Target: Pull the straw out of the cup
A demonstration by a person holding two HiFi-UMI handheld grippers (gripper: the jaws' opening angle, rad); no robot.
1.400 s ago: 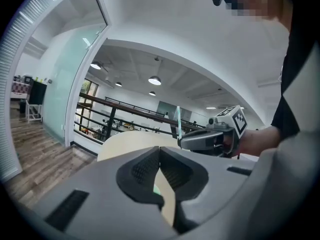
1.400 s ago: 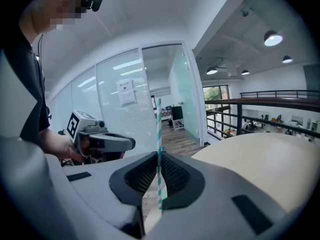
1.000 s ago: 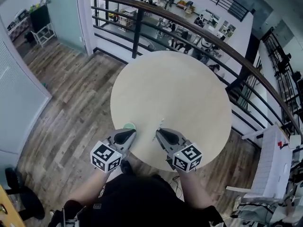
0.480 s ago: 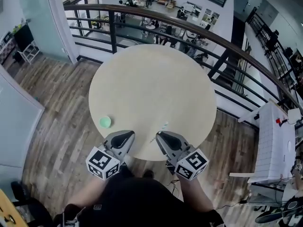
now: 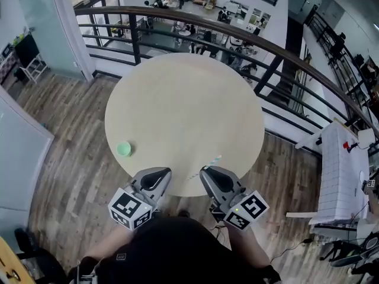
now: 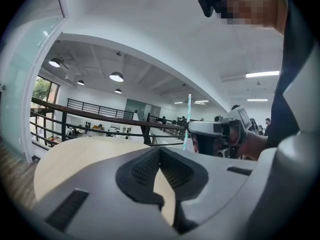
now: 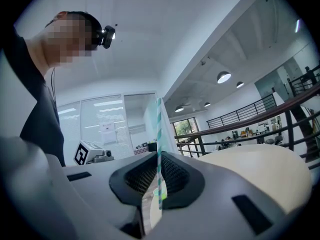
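Observation:
A small green cup (image 5: pixel 124 149) stands alone near the left edge of the round table (image 5: pixel 183 105). In the head view my right gripper (image 5: pixel 207 172) hangs at the table's near edge, shut on a teal-and-white striped straw (image 5: pixel 208 164) that slants up and to the right. The right gripper view shows the straw (image 7: pixel 159 144) upright between the pads of the right gripper (image 7: pixel 159 156). My left gripper (image 5: pixel 159 174) is beside it, to the right of the cup and apart from it. In its own view the left gripper (image 6: pixel 160 150) is shut on nothing.
A dark metal railing (image 5: pixel 177 31) curves round the far side of the table, with a lower floor beyond. Wood flooring (image 5: pixel 71 158) lies to the left. A white rack (image 5: pixel 340 176) stands at the right. The person's dark top fills the bottom of the head view.
Both grippers have drawn back to the table's near edge and risen. The cup, which was at the left gripper's tip, now stands apart at the left. The straw stays in the right gripper.

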